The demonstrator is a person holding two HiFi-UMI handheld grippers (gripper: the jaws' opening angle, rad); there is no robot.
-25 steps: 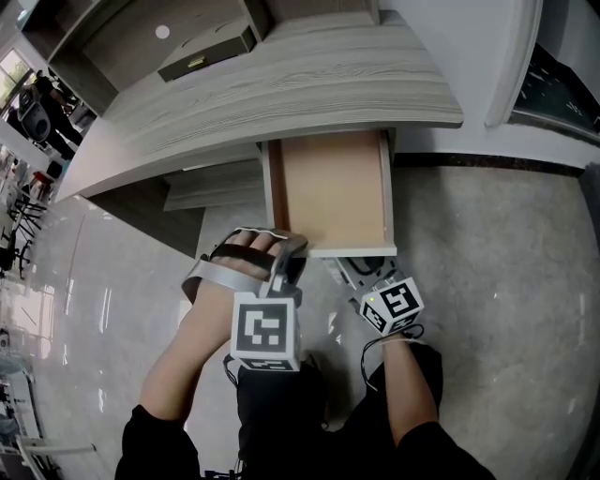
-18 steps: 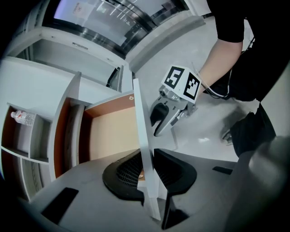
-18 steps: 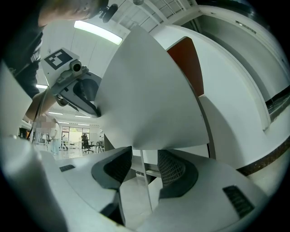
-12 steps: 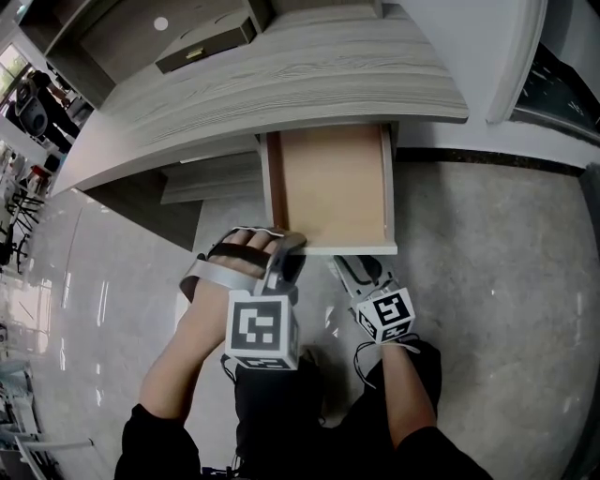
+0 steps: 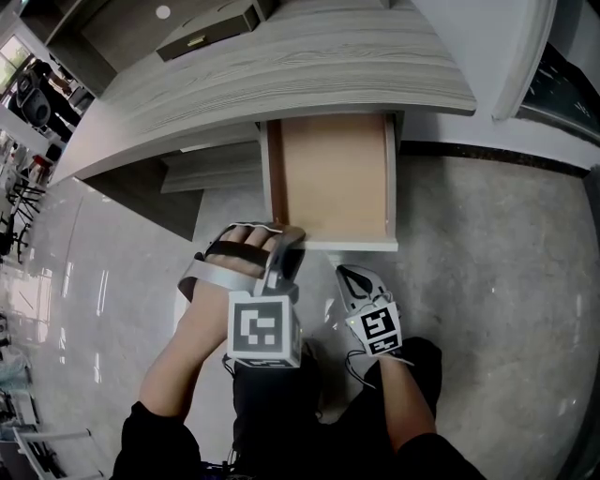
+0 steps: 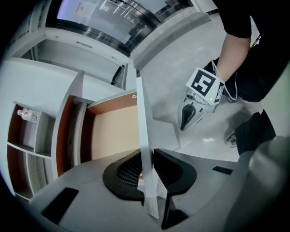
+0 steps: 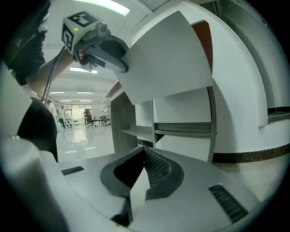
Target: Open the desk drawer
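Right tool (image 5: pixel 348 275) dropped back, pressed together; left tool (image 5: pixel 287 236) pinches drawer front (image 5: pixel 361 246) above glossy floor (image 5: pixel 112 272).

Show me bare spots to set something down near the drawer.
Open light-wood drawer bottom, walled by its sides, is bare. Grey wood-grain desk top is clear this side of the flat dark box. Crowded: the white drawer front, gripped by left tongs, right tongs shut just below.

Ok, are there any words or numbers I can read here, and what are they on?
No text here can be read.
Red print on the panel: too blurred to read.
Label on the bottle: too small to read.
Left cube and right cube: black-and-white square patterns, not words.
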